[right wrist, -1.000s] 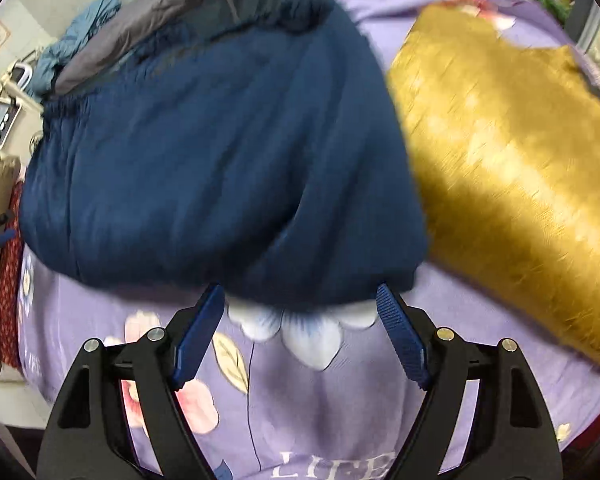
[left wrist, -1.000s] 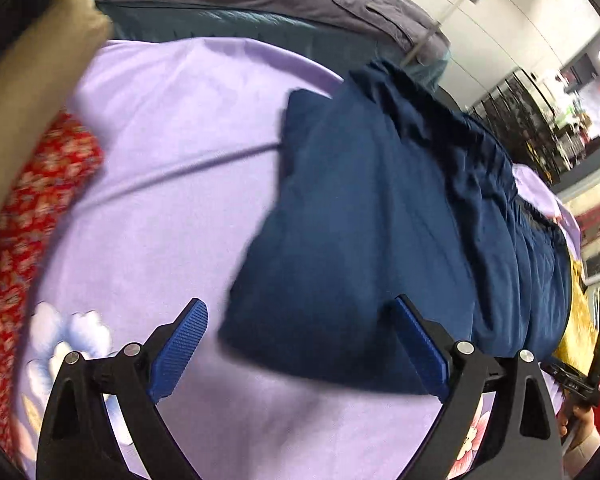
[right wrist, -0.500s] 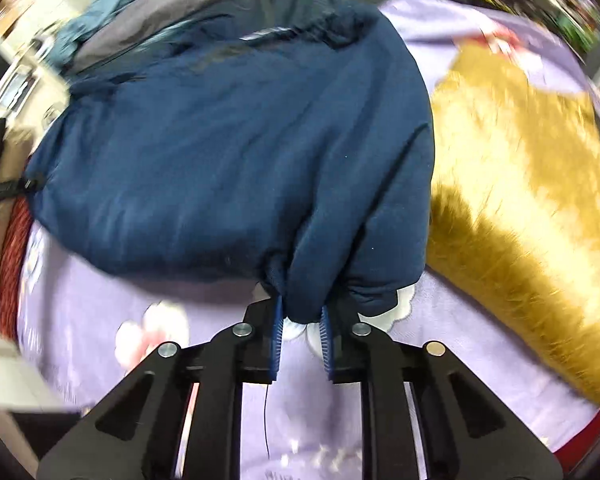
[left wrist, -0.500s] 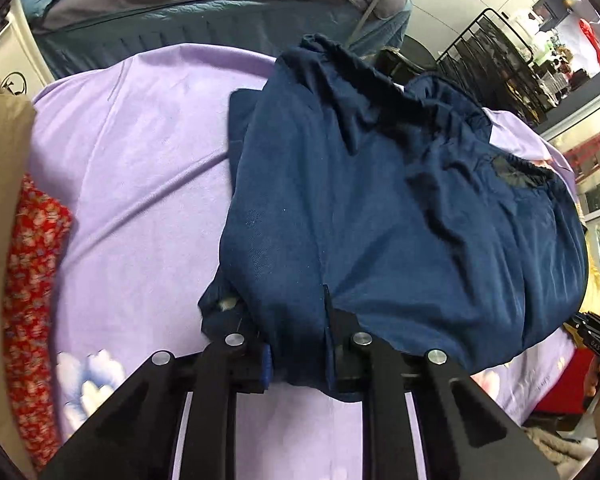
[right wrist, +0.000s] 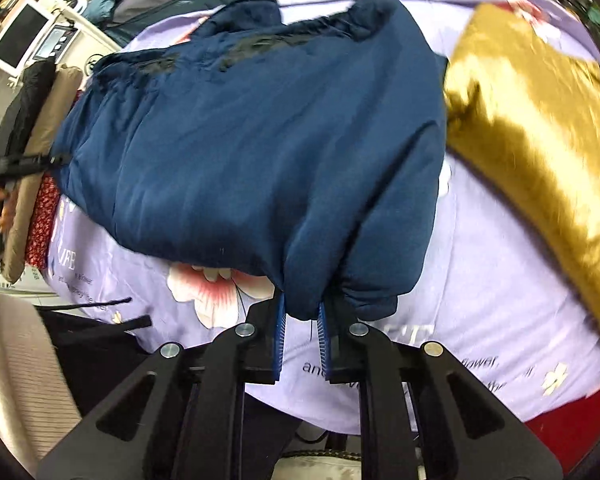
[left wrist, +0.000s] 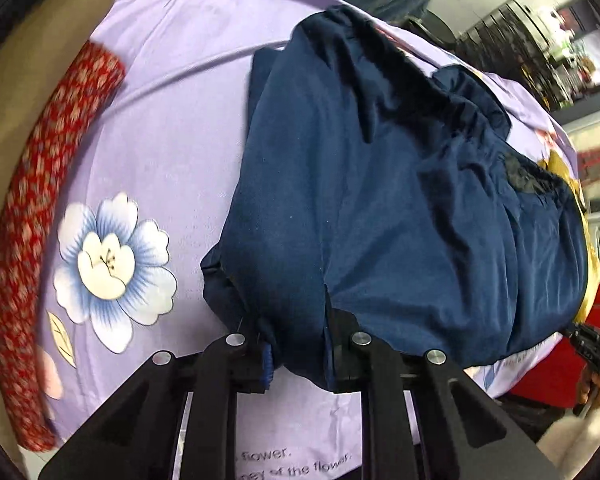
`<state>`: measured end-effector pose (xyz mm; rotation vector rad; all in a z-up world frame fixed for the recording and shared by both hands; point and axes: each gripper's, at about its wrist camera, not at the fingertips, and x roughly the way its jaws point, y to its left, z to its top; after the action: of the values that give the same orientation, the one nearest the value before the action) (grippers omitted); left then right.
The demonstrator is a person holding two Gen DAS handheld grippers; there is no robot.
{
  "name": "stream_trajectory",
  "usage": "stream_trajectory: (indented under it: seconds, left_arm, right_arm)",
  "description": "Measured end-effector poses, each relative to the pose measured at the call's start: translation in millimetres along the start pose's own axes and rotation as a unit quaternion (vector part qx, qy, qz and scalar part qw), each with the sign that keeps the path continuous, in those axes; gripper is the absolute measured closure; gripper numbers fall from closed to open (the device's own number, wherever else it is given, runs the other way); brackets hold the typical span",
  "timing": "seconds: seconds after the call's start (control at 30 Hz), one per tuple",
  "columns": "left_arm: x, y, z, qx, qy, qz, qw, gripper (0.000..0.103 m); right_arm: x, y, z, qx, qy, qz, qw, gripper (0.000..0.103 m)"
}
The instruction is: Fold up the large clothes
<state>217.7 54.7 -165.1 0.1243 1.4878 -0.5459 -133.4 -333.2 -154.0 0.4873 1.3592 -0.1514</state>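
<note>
Navy garment (left wrist: 400,208) lies bunched across a lilac bedsheet (left wrist: 172,128) printed with flowers, and both grippers have hold of its near edge. Seen from the left wrist, the left gripper (left wrist: 298,354) has its jaws drawn close together, a thick fold of the dark blue cloth pinched between them; the fabric spills over the blue pads so that only a sliver of the left pad shows. To the left of the garment, a white and blue printed flower (left wrist: 108,264) is on the sheet, and beyond it, along the sheet's edge, runs a red patterned cloth (left wrist: 40,220) with a tan one beside it. At the far right of this view, the other gripper appears small, held in a hand, at the garment's opposite end. From the right wrist, the right gripper (right wrist: 302,344) is likewise clamped on a fold of the garment (right wrist: 260,140), its ribbed blue pads visible either side of the pinched cloth. A pink printed flower (right wrist: 216,292) peeks out just under the garment's edge. A gold shiny fabric (right wrist: 540,128) lies on the sheet (right wrist: 480,280) to the right, touching the garment near its upper corner. The garment's gathered waistband faces away from both cameras.
</note>
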Motion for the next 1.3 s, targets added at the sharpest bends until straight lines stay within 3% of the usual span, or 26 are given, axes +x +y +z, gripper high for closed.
stream_trajectory:
  seconds: [0.13,0.3,0.5,0.63,0.7,0.8,1.1,1.3]
  left_arm:
    - [12,0,19,-0.004,-0.010,0.006,0.9999,0.083]
    - [37,12,35,-0.023,0.004,0.007,0.9997,0.077]
    - [29,20,34,-0.041,-0.005,0.010,0.9991,0.065]
    - [4,26,31,-0.041,-0.038,0.048,0.9973,0.045]
    - [-9,31,32,-0.042,-0.057,0.062,0.9956,0.040]
    - [-26,36,33,-0.045,-0.076,0.076,0.9932,0.035]
    - [-34,-9,27,-0.022,-0.095,0.079,0.9921,0.032]
    - [-20,-44,9,-0.009,-0.089,0.063,0.9940,0.031]
  right_arm:
    - [15,-9,9,0.001,0.010,-0.027,1.000,0.087]
    - [39,-18,13,0.007,0.022,-0.033,0.999,0.079]
    - [43,-27,-2,0.036,0.003,-0.031,0.999,0.071]
    - [30,-31,-10,0.068,-0.014,-0.019,0.997,0.062]
    - [21,-35,-14,0.084,-0.023,-0.003,0.996,0.044]
    - [10,-49,-19,0.115,-0.040,0.030,0.992,0.035]
    - [-7,-88,-20,0.209,-0.084,0.059,0.972,0.032]
    - [-2,-94,-15,0.209,-0.083,0.064,0.972,0.032]
